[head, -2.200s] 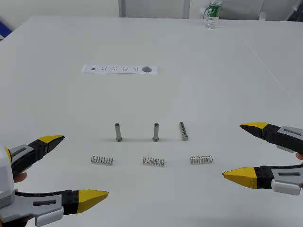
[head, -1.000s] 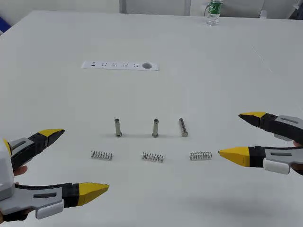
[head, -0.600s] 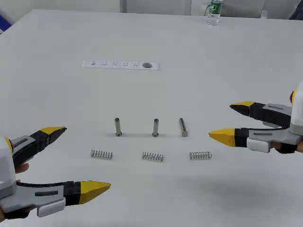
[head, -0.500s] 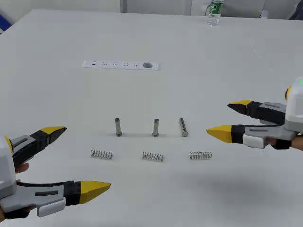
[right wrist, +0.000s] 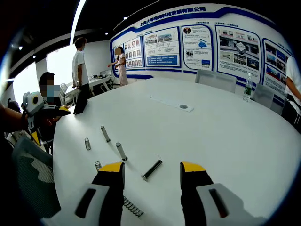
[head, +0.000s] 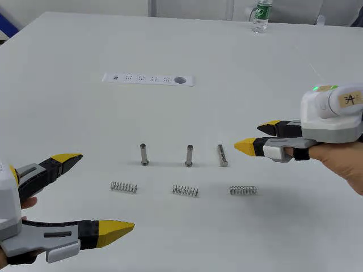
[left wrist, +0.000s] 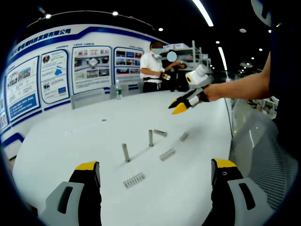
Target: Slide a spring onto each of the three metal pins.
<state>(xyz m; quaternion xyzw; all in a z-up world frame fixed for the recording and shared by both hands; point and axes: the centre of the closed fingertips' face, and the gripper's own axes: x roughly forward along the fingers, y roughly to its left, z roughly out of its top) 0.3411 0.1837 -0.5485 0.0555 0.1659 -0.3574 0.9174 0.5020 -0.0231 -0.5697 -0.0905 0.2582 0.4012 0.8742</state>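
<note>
My left gripper (head: 106, 191) runs off the bottom-left corner, body cut. The bottle (head: 261, 18) loses its top at the upper edge. In the right gripper view the nearest spring (right wrist: 134, 209) sits partly behind a jaw. I can't read the power strip (head: 148, 79) markings: too small.

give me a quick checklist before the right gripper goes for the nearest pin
1. The right gripper open and empty: ok.
2. The right pin ahead between its jaws, in the right gripper view: ok.
3. The right pin lying flat, with the left pin and middle pin upright: ok.
4. The left spring, middle spring and right spring loose on the table, none on a pin: ok.
5. The left gripper open, apart from the parts: ok.
6. Gap between the right gripper and the table: cannot tell.
</note>
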